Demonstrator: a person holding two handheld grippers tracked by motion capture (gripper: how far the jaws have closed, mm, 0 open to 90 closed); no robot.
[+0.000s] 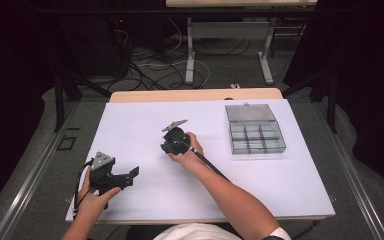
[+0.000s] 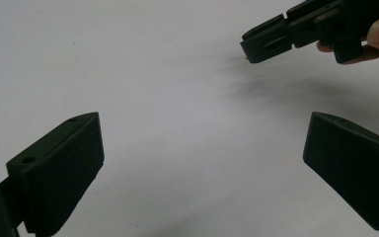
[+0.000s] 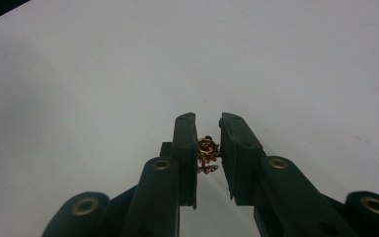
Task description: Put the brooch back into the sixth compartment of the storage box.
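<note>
Pinching gold chain [image 3: 208, 155] | right gripper [image 3: 208, 129] | above white table [image 3: 286, 59]

A white sheet [image 1: 145, 125] is laid over a wooden table [image 1: 195, 94]. Grey carpet [image 1: 230, 70] is seen beyond it, strewn with cables [image 1: 145, 62], where a second desk's white legs [image 1: 190, 55] are set. Both sides are swallowed by darkness.

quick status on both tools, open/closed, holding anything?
Left tool: open, holding nothing.
Right tool: closed on a small gold chain.
</note>
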